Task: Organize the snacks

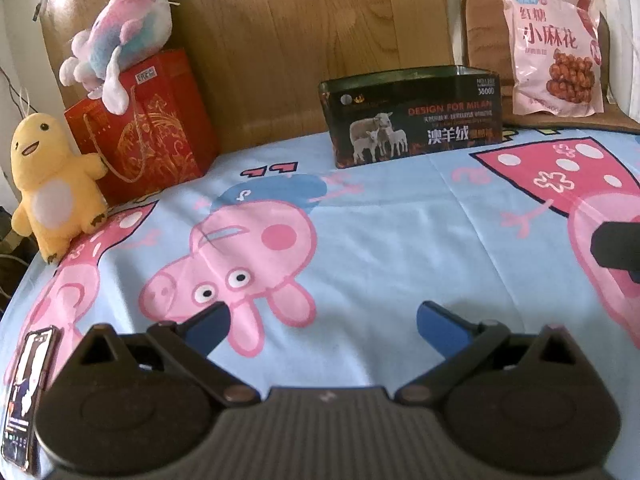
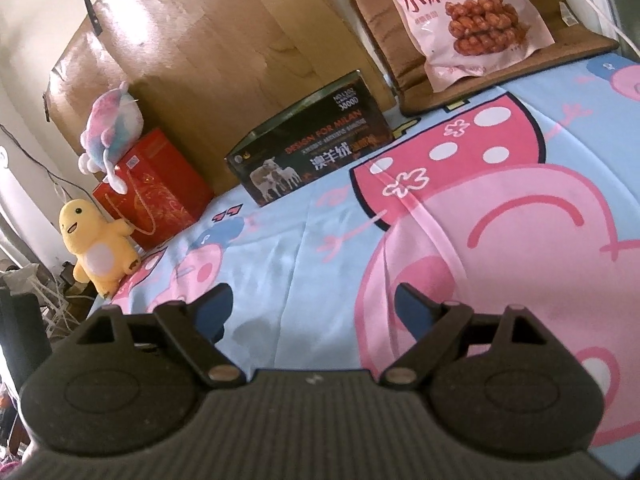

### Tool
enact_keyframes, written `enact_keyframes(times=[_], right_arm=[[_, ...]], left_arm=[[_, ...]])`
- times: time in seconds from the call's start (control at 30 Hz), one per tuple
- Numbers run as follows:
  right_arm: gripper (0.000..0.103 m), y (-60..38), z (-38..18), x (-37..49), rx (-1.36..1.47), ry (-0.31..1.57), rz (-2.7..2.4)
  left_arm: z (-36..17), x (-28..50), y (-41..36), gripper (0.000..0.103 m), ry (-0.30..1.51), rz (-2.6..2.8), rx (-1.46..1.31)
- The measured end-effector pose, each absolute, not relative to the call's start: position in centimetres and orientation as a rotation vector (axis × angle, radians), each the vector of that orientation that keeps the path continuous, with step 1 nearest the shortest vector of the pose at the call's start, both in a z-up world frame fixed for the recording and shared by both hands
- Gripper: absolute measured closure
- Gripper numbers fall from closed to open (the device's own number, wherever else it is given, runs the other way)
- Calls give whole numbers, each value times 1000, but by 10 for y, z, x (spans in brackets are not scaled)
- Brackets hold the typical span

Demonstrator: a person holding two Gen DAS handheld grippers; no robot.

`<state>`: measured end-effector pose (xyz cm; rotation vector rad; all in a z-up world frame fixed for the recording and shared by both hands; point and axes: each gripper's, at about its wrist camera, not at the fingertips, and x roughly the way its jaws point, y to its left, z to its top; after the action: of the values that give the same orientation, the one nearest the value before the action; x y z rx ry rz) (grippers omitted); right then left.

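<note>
Our left gripper (image 1: 322, 322) and right gripper (image 2: 314, 306) are both wide open and hold nothing; the pink snack bag (image 1: 554, 44) leans at one o'clock, near the open dark box (image 1: 414, 114) where we think it goes.

The left tongs (image 1: 322, 322) are black plastic with 2 blue fingertips (image 1: 440, 324). Each finger sits on a thin black bar, and each bar ends in a round coppery screw near the middle. Behind the bars are 2 big round black discs, each with a pointed part that has a triangle hole. Between the discs is a dark grey block with fine ridges and a tiny white mark.

The right tongs (image 2: 314, 306) look the same: black bars, blue fingertips (image 2: 214, 306), 2 coppery screws, 2 round discs and a ridged grey block.
</note>
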<state>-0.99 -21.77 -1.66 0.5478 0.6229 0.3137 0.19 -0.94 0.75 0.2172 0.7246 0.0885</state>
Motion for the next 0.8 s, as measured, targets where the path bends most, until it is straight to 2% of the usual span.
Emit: enact_keyframes(times=[0.8], right_arm=[[8, -219, -21, -1, 525, 616, 256]], left_arm=[[5, 10, -7, 0, 730, 82, 208]])
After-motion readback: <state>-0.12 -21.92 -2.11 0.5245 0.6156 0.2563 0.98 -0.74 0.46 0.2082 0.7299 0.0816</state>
